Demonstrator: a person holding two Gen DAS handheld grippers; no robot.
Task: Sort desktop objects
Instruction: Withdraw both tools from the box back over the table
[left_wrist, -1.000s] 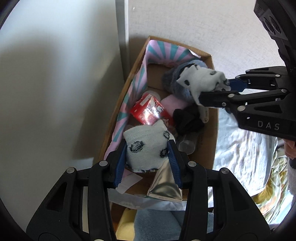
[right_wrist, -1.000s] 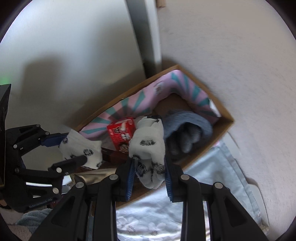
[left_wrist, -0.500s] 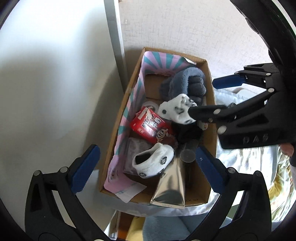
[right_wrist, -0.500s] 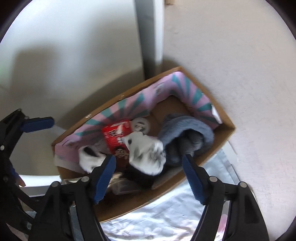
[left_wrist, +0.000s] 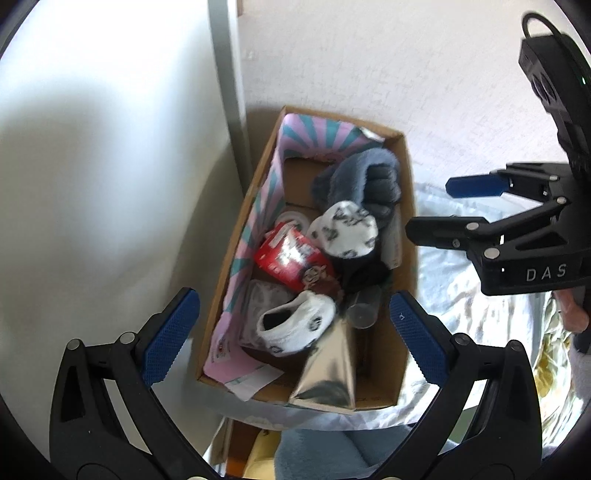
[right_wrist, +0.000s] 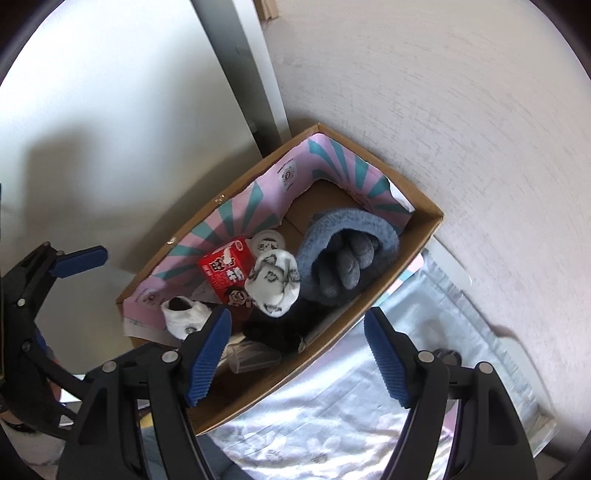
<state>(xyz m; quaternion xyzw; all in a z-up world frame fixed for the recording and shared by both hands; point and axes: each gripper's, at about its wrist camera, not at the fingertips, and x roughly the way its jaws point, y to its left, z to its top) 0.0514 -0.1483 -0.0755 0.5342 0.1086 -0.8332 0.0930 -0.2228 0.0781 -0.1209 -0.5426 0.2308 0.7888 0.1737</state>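
Left wrist view: my left gripper (left_wrist: 291, 332) and right gripper (left_wrist: 432, 206) both spread, empty, jaws just opened; two white patterned socks (left_wrist: 295, 325) lie in brown cardboard box (left_wrist: 402, 354), 12 o'clock.

Both tools are matte black plastic. The left gripper (left_wrist: 293, 336), across the bottom of its own view, has two forked, skeletal arms with triangular cut-outs, silver round screw heads at the pivots, and blue pads (left_wrist: 170, 334) with a fine knurled grain and toothed edges. The right gripper (right_wrist: 297, 354) is built the same way — its blue pads (right_wrist: 386, 358) are ribbed crosswise. At the right edge of the left view its body carries white letters "DAS" (left_wrist: 546, 273), and a boxy black block (left_wrist: 546, 77) with a thin black cable sits above it.
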